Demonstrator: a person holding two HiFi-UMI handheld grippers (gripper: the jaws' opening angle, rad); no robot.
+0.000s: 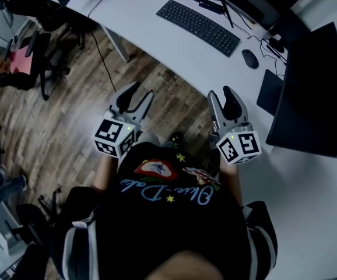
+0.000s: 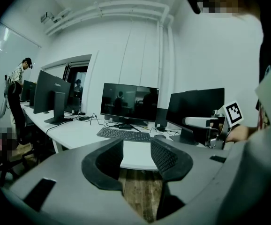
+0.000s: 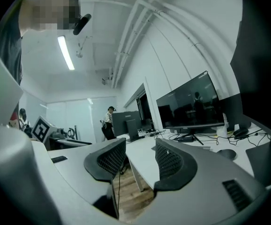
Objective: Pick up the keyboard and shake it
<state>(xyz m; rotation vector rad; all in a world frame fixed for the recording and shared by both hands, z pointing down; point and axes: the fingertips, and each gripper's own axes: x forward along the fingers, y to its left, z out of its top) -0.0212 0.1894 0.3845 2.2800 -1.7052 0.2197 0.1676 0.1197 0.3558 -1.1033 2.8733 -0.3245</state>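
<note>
Black flat keyboard (image 1: 197, 26) lies untouched on the white desk (image 1: 157, 45), set back from the desk's front edge, with a black mouse (image 1: 250, 58) just beside its right end. Left gripper (image 1: 143, 90) is over the wooden floor (image 1: 69, 115), short of the desk's front edge; jaws spread, nothing between them. Its own view shows the keyboard (image 2: 124, 134) beyond the jaw gap, well apart. Right gripper (image 1: 220, 92) is at the desk's front edge, jaws also spread and empty. Keyboard is ahead of both, touching neither.
</note>
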